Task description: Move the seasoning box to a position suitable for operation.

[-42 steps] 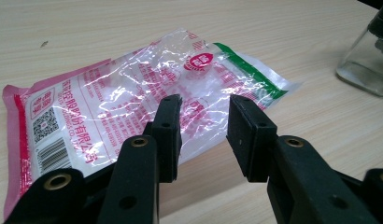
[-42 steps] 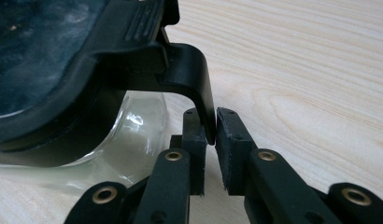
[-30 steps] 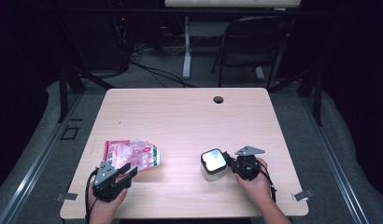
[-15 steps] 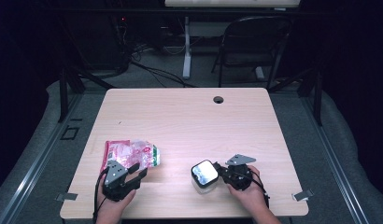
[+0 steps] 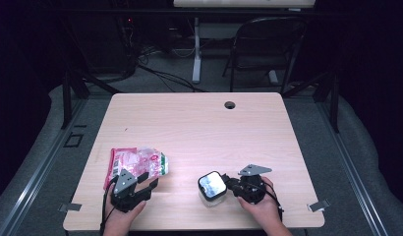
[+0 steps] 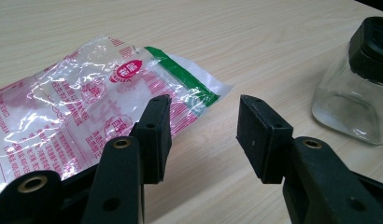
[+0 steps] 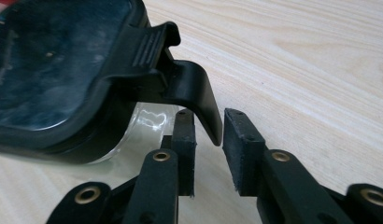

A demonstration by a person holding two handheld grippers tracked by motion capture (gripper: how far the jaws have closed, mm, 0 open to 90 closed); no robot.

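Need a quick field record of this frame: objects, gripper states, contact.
surface: wooden table
jar: clear glass jar with black lid, upright
lid latch: black clip between right gripper jaws; contact unclear
bag: red-and-white plastic bag, flat
left gripper: open, holds nothing, one jaw over the bag's edge
jaws: both just been opening

Both tongs are matte black. The left tongs (image 5: 149, 182) carry a grey three-cornered plate on top, as do the right tongs (image 5: 229, 181). Each arm ends in a flat rectangular pad (image 6: 158, 128) with small holes, and brass-ringed bolt holes mark the arms. Black cables trail back past bare hands (image 5: 261, 209).
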